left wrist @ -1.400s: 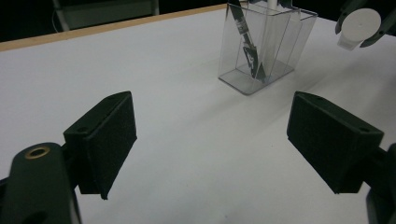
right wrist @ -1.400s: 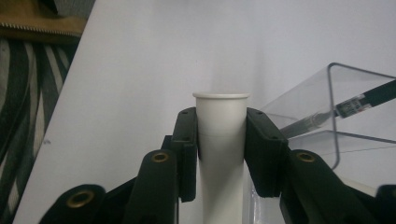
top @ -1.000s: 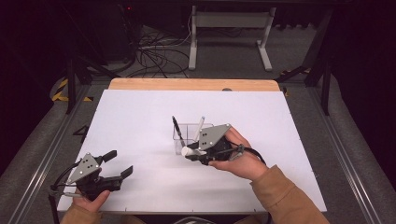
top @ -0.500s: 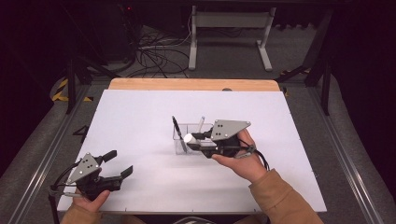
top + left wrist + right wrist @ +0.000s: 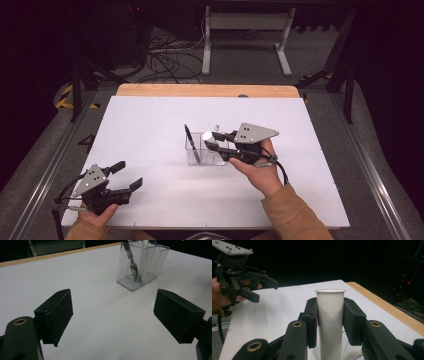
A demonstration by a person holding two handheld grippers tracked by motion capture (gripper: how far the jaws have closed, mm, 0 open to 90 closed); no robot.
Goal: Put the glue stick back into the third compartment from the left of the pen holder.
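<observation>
A clear plastic pen holder [image 5: 196, 154] [image 5: 147, 267] stands mid-table with a black pen [image 5: 190, 141] [image 5: 132, 263] leaning in it. My right gripper [image 5: 214, 141] [image 5: 330, 320] hovers over the holder's right side, shut on an upright white cylindrical marker [image 5: 207, 136] [image 5: 330, 312]. The marker's lower end is hidden behind the jaws. My left gripper [image 5: 126, 176] [image 5: 113, 315] rests near the table's front left corner, open with nothing between its pads. It points toward the holder from well short of it.
A thin light pen tip [image 5: 216, 128] sticks up from the holder's far side. The white table top [image 5: 150, 120] ends in a wooden strip [image 5: 200, 90] at the back. Cables and a stand's legs lie on the dark floor beyond.
My right gripper has risen from beside the holder with the white marker and tilted so its grey plate faces up. The left gripper has stayed put.
</observation>
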